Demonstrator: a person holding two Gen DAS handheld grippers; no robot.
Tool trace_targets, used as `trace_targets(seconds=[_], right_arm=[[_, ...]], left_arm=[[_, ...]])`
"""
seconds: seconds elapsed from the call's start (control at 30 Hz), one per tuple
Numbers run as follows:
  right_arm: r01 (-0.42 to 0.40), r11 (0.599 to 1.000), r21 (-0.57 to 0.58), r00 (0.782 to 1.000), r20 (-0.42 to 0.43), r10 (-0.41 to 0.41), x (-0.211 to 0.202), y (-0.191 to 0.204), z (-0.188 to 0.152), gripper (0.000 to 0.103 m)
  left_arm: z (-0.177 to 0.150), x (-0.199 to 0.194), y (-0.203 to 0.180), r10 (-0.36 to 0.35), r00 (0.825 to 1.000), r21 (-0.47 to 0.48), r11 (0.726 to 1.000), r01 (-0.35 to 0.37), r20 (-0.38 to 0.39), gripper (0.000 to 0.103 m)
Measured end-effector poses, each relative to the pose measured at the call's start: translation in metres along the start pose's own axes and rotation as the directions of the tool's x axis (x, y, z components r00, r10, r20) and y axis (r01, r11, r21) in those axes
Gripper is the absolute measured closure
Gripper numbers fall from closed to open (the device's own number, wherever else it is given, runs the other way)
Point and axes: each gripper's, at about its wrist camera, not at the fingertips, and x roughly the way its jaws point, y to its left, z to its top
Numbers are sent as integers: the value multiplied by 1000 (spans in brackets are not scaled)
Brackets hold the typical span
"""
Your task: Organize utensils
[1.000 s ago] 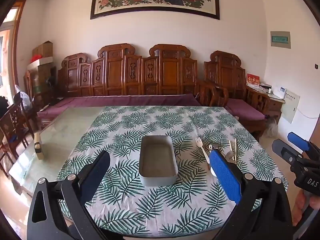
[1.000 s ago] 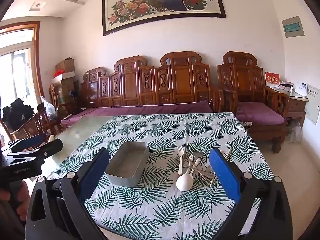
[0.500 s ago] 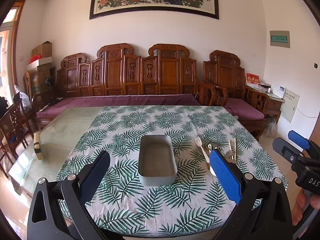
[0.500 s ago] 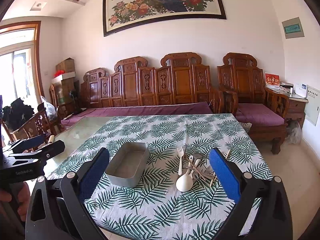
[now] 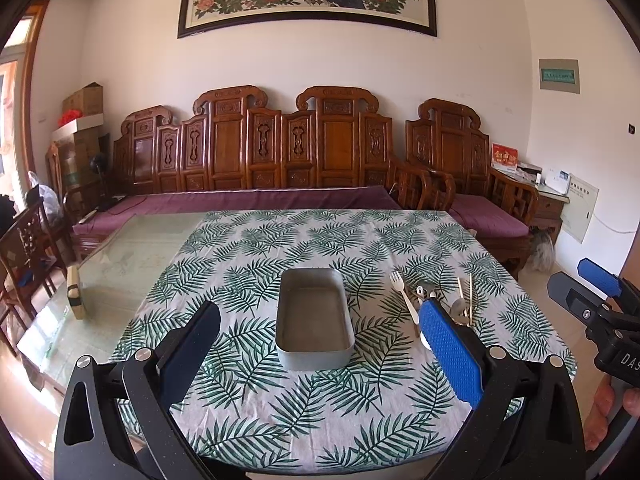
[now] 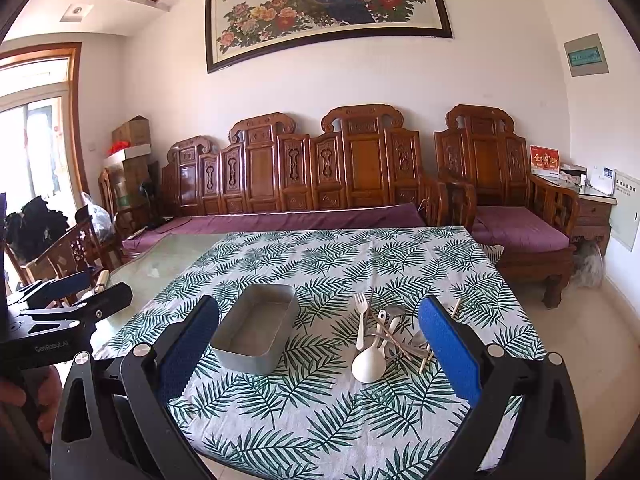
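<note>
white fork [image 6: 361,322] and spoon [image 6: 370,362] tangled beside grey metal tin [image 6: 256,332]

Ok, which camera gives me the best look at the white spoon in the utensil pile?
The right wrist view. The white spoon lies in full sight at the near edge of the pile, bowl toward the camera. In the left wrist view the left claw's blue finger covers most of it; only a sliver shows beside the white fork.
</note>
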Motion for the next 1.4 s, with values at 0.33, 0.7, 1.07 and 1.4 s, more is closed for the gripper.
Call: trace_targets(seconds=[0.33,0.7,1.07,1.4], right_arm=[[1,1000,-2,1000,-3,-1,-6,3,6,2],[5,1000,-7,1000,-8,-5,0,4,2,2],[5,1000,-7,1000,-7,-5,0,4,1,2],[6,1000,-6,1000,-7,-6,0,4,2,2]], left_arm=[[-3,3,1,-2,1000,1,1000,2,-3,6],[-5,5,0,-7,1000,6,1000,7,-4,6],[-3,4,0,-9,1000,6,1000,9,-2,6],[-2,4,0,-11,1000,7,1000,11,-4,6]])
